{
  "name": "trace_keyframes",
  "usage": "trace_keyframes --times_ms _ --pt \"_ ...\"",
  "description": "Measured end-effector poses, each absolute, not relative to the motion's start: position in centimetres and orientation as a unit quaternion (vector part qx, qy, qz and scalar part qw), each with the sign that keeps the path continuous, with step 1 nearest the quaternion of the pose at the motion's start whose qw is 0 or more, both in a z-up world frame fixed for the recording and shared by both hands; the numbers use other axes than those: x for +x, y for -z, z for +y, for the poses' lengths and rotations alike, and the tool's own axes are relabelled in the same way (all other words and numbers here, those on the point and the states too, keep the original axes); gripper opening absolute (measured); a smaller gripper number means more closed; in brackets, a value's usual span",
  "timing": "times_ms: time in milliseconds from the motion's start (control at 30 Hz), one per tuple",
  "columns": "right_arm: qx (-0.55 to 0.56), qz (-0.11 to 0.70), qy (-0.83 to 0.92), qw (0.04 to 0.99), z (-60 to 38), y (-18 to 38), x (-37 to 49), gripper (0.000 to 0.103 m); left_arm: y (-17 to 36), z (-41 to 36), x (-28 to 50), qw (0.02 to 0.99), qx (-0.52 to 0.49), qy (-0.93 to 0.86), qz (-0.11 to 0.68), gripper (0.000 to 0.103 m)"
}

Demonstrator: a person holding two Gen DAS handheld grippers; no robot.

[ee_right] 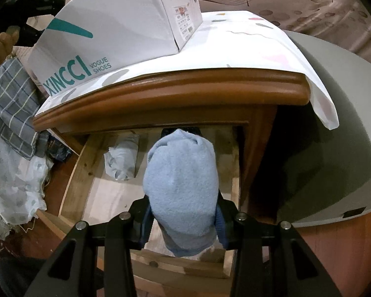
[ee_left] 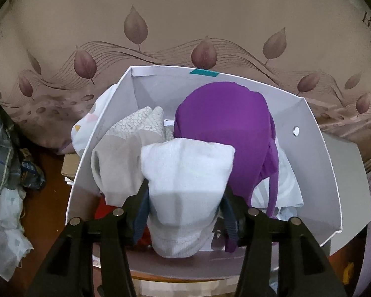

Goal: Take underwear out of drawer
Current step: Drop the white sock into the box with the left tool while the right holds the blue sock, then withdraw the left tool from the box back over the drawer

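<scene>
Left gripper (ee_left: 185, 212) fingers pinch white rolled underwear (ee_left: 185, 188) over a white shoe box (ee_left: 316, 163) holding garments. Right gripper (ee_right: 183, 212) fingers pinch a light blue roll (ee_right: 183, 183) above the open wooden drawer (ee_right: 86, 173).

The white box (ee_left: 316, 148) is crowded: a purple garment (ee_left: 225, 128), a beige piece (ee_left: 121, 158) and a patterned one (ee_left: 141, 121) heap up to its walls, leaving a bare pocket only in the far left corner. A white roll (ee_left: 185, 188) fills the gap between the left gripper (ee_left: 185, 212) jaws.

The open drawer (ee_right: 74, 183) has a bare floor at the left and front; a pale bundle (ee_right: 122, 157) lies at its back left. The nightstand top (ee_right: 175, 94) overhangs the drawer's back. A blue roll (ee_right: 183, 185) fills the right gripper (ee_right: 183, 220).
</scene>
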State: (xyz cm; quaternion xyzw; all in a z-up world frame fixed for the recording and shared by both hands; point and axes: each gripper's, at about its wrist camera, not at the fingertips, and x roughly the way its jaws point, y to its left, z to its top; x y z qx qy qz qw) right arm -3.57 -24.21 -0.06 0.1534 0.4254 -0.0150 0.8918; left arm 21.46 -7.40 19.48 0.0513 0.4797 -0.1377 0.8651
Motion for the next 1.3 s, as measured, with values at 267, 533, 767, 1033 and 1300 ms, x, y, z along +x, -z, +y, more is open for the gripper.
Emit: trace_keyframes --times_ms 267,533,767,1033,1300 --pt "0.144 0.424 0.016 0.894 -24.0 -0.2 -3.6 0.042 -20.7 -7.1 20.0 0.873 0.044 0.152 0.462 0.069" --pt "0.136 0.424 0.013 0.895 -23.6 -0.3 -3.7 0.042 -22.5 -6.5 18.0 0.877 0.049 0.156 0.451 0.077" --pt "0.129 0.424 0.014 0.896 -23.5 -0.4 -3.7 0.042 -24.6 -4.5 15.0 0.892 0.037 0.154 0.424 0.078" --pt "0.123 0.428 0.020 0.895 -23.2 -0.3 -3.6 0.042 -25.4 -0.7 10.1 0.911 0.031 0.131 0.390 0.079" --pt "0.116 0.430 0.028 0.895 -22.9 0.0 -3.3 0.042 -23.1 4.4 6.9 0.925 0.050 0.062 0.371 0.086"
